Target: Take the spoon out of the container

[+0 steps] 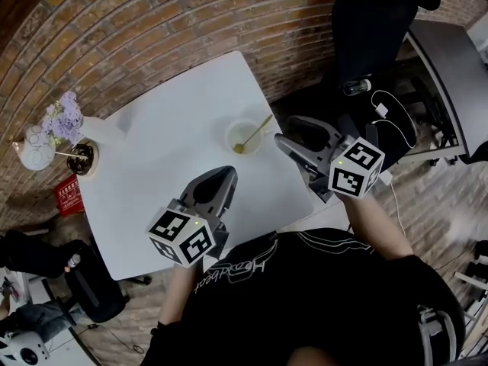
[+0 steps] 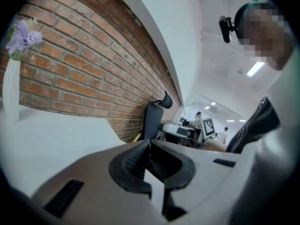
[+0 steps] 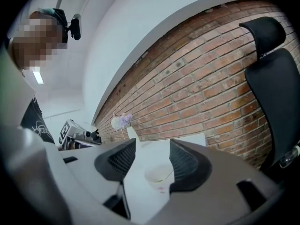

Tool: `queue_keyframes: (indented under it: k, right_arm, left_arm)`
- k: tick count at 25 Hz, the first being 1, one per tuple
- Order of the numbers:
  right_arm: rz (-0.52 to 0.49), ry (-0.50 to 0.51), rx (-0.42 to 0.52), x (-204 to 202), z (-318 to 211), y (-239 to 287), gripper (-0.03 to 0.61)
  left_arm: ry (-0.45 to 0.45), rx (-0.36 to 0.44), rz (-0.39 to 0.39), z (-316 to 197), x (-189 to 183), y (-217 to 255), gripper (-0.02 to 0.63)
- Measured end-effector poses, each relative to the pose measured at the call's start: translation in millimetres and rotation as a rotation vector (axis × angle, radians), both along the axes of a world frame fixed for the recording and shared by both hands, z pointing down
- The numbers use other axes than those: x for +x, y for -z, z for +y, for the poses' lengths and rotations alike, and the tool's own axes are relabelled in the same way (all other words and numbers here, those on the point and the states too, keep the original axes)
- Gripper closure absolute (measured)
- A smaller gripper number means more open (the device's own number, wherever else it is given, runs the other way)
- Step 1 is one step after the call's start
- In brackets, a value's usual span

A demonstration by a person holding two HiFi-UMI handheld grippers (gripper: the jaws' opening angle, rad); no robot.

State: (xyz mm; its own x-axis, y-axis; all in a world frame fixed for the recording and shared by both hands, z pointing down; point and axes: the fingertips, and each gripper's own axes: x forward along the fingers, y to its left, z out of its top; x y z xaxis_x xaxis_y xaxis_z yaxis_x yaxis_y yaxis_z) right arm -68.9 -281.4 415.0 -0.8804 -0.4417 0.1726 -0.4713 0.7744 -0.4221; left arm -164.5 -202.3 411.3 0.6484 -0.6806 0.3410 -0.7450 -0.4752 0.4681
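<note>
From the head view I count one worktop (image 1: 164,120), white and mostly bare, with one container (image 1: 244,136) near its right edge. One spoon (image 1: 258,130) stands in the container, its bowl down inside and its handle leaning out over the rim toward the upper right. At the far left corner are one white vase of purple flowers (image 1: 70,120), a round white ornament (image 1: 35,148) and a small brass dish (image 1: 81,158), all well apart from the container. One black chair (image 1: 374,33) stands off the right side, with a white cable (image 1: 387,111) lying near it. Nothing sits between either tool and the container.

There are two tools. The left tool (image 1: 219,175) hangs over the near part of the worktop, below and left of the container. Its own view shows the left tool (image 2: 150,146) with jaws pressed together and nothing in them. The right tool (image 1: 293,133) is just off the worktop's right edge, near the container but apart from it.

The right gripper view shows the right tool (image 3: 152,161) spread wide, with the container (image 3: 159,175) framed in the gap but farther off and untouched. I cannot make out the spoon there. That view also catches the vase (image 3: 124,122) and the chair (image 3: 274,78) against the brick wall (image 3: 201,78). The left gripper view shows the vase (image 2: 13,74) and the chair (image 2: 153,118), but not the container.
</note>
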Motion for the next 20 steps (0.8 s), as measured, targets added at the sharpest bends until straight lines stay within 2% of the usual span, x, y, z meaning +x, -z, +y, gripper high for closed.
queue_keyframes:
  k: [5, 11, 20]
  right_arm:
    - [-0.030, -0.027, 0.005, -11.1, -20.9, -11.2, 0.370]
    - [0.042, -0.054, -0.017, -17.7, -38.6, -45.7, 0.365]
    - [0.087, -0.063, -0.091, -25.2, -50.7, -91.7, 0.367]
  left_arm:
    - [0.003, -0.026, 0.009, -8.5, -12.8, -10.9, 0.607]
    - [0.016, -0.049, 0.017, -15.0, -26.6, -23.5, 0.607]
    - [0.085, -0.073, 0.036, -32.9, -47.9, -39.3, 0.607]
